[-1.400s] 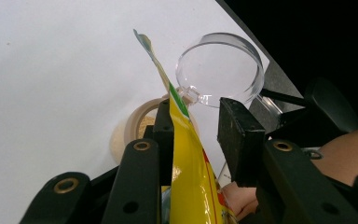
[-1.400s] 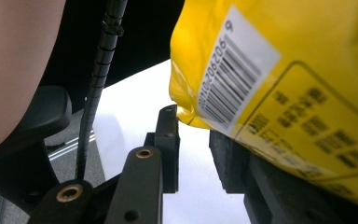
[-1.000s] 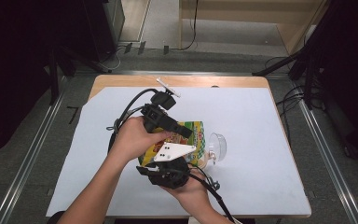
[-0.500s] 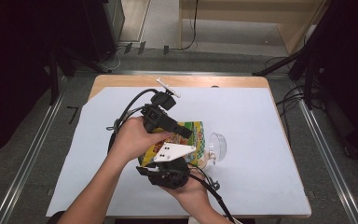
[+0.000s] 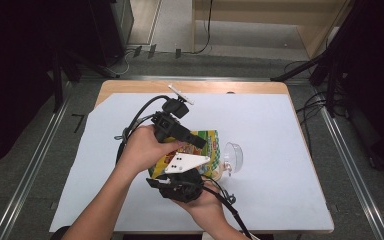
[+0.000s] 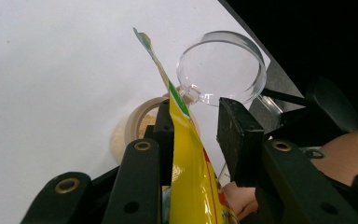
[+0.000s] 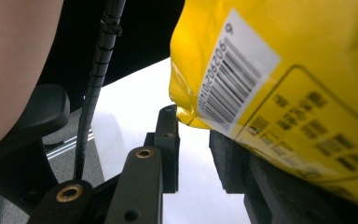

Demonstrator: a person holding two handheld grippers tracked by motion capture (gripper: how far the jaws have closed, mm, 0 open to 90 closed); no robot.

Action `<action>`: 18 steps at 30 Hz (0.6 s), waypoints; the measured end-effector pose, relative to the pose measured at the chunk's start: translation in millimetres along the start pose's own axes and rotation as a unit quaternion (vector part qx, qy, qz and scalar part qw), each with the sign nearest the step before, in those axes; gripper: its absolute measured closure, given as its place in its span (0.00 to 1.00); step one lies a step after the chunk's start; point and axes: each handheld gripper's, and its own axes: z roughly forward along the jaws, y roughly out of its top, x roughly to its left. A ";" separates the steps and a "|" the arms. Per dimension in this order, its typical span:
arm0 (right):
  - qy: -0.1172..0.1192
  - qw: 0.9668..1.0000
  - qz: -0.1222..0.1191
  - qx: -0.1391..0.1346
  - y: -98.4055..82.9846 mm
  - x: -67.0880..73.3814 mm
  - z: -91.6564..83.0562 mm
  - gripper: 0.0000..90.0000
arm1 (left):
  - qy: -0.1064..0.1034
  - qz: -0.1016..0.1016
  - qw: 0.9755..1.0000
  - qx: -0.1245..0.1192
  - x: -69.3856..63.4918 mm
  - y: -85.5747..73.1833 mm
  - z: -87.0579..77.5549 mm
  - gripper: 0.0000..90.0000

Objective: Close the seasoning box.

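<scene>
A yellow snack bag (image 5: 207, 142) hangs tilted above the pale sheet, held between my two grippers. My left gripper (image 5: 196, 142) reaches in from the left, shut on the bag's upper edge (image 6: 186, 154), which lies flat against the left pad. My right gripper (image 5: 182, 170), under its grey plate, comes from below. In the right gripper view its jaws (image 7: 193, 123) pinch the bag's bottom corner (image 7: 284, 70) beside the barcode. Just past the bag's mouth sits a small round jar (image 6: 137, 126) with tan grains in it. Its clear lid (image 6: 221, 67) is flipped open.
A pale blue sheet (image 5: 280, 150) covers most of the wooden table (image 5: 190, 87). The jar and its lid (image 5: 232, 156) stand right of the bag. Black cables loop off the left gripper (image 5: 135, 120), and one trails from the right gripper toward the near edge.
</scene>
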 end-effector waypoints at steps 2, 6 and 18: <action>0.000 1.000 0.001 0.000 -0.5 0.4 0.2 0.83 | 0.000 0.001 1.000 0.002 -0.1 0.0 0.2 0.78; -0.001 1.000 0.001 -0.002 -0.9 0.7 0.2 0.83 | 0.000 0.002 1.000 0.001 -0.7 -0.1 0.6 0.78; -0.002 1.000 -0.003 -0.006 -1.1 0.8 0.2 0.83 | 0.010 0.006 1.000 0.001 -3.8 -0.5 0.1 0.79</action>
